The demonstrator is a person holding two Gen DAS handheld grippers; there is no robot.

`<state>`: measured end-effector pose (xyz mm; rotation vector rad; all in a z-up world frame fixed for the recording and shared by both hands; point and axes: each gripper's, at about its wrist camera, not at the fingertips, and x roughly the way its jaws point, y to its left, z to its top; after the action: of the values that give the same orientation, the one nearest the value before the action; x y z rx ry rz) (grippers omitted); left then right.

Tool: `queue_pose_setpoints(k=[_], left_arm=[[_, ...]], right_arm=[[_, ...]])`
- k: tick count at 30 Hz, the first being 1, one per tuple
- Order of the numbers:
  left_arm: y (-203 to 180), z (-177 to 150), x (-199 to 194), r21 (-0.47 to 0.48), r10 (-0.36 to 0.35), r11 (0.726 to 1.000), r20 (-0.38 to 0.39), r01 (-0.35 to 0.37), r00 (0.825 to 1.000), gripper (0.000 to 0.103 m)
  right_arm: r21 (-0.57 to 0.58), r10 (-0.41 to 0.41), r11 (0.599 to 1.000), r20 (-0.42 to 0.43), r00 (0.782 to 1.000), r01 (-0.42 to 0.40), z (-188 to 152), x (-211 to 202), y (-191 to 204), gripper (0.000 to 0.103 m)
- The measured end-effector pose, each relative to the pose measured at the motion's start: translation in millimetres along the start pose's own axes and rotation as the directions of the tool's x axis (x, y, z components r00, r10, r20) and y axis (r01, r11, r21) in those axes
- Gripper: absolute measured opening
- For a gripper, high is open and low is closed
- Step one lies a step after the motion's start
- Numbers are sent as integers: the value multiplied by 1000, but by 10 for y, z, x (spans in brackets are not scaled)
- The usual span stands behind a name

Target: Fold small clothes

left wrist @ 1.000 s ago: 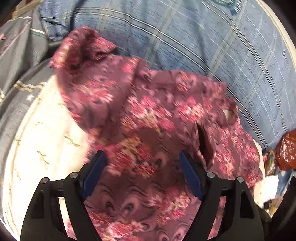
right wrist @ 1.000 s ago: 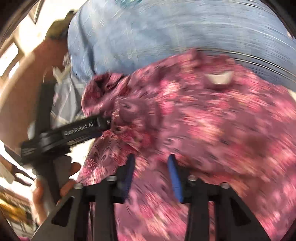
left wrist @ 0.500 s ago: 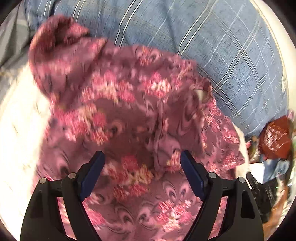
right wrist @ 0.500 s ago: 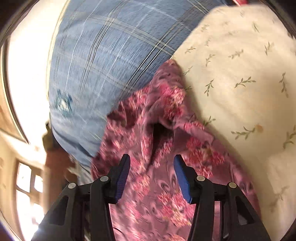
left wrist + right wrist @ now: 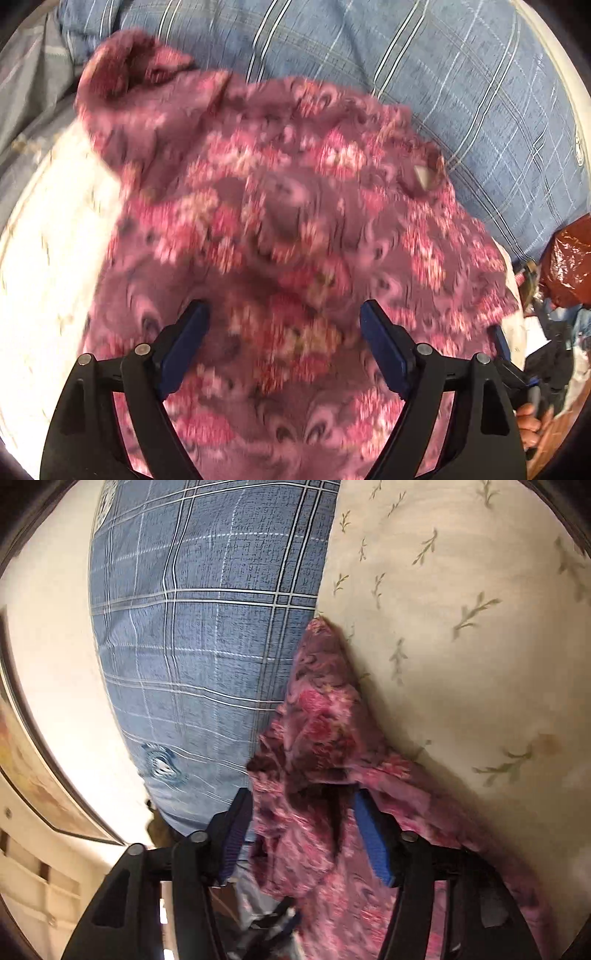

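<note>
A small purple garment with pink flowers [image 5: 288,229] lies spread on a cream sheet [image 5: 48,258], its top against a blue plaid pillow [image 5: 424,74]. My left gripper [image 5: 284,325] is open just above the garment's lower middle, holding nothing. My right gripper [image 5: 301,819] is open at the garment's edge, with a bunched fold of the garment [image 5: 317,738] lying between its blue pads. The right gripper's tip [image 5: 502,343] shows at the garment's right edge in the left wrist view.
The blue plaid pillow [image 5: 207,627] lies along the garment's far side. The cream sheet with leaf print [image 5: 461,627] extends on the right. A grey cloth [image 5: 29,96] lies far left. A red-brown bag [image 5: 569,266] and clutter sit at the right edge.
The right gripper has swung round from over the garment to its edge by the pillow, and cloth now lies between its jaws. The left gripper stayed open while the garment spread flatter.
</note>
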<state>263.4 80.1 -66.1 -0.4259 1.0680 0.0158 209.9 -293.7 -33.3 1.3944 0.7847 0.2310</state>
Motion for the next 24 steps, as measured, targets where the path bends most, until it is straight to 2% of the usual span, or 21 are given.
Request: queue_pose_setpoints(k=[2,3,4,5,6,7,8,9,11,13,15,16,17,18,20,22,23,24], left_arm=[[-67,108,68,17,-32,999,-8,32,999,84],[-81,171,121,17,-60,998,-12,60,998,79],[-91,225,158,13,-64,998,-13,64,998,68],[-116,290,192,20,-61,998,-15,62,998,34],[-131,346,218,29,-58,998,-25,59,998,12],[-132,394,221,22,-67,997,-32,67,997,12],[-119,408,171,3,-76,997,-23,76,997,11],[-112,431,100,-5,-89,996,-3,89,996,11],[-92,415,-36,7,-109,994,46,108,993,11],[-91,358,5,23,-103,994,27,102,994,13],[-84,280,226,37,-35,999,-54,37,998,13],[-65,240,246,41,-39,998,-48,41,998,14],[-65,226,187,52,-46,998,-29,47,999,17],[-57,208,104,62,-51,997,-32,52,998,17],[7,177,-89,47,-95,994,-14,96,995,19],[9,187,-284,45,-145,989,17,144,989,27],[-24,223,-351,51,-149,988,30,147,988,40],[-72,271,-400,61,-148,988,46,145,988,54]], right_arm=[[19,2,1000,5,1000,-2,18,72,13,65],[32,-5,999,9,1000,5,34,131,12,63],[44,-16,999,13,1000,16,50,172,4,62],[61,-28,998,31,999,27,65,191,-5,57],[76,-35,997,58,998,30,81,188,-7,50],[75,-47,996,74,996,42,102,180,-2,41],[50,-69,997,89,994,65,136,157,27,5],[10,-96,995,106,990,95,166,111,76,5],[-100,-98,988,193,976,119,165,-97,207,5],[-186,-132,966,240,962,180,146,-234,238,5],[-194,-249,937,211,945,290,170,-177,83,5],[-186,-287,929,179,941,319,183,-135,-25,3],[-183,-246,943,175,953,277,176,-183,-70,4],[-182,-251,942,175,952,282,162,-231,-53,11],[-202,-283,924,210,936,325,96,-380,78,16],[-289,-251,903,246,936,318,22,-465,312,16],[-340,-237,885,259,936,318,-13,-454,433,18],[-393,-230,861,267,936,324,-58,-411,561,23]])
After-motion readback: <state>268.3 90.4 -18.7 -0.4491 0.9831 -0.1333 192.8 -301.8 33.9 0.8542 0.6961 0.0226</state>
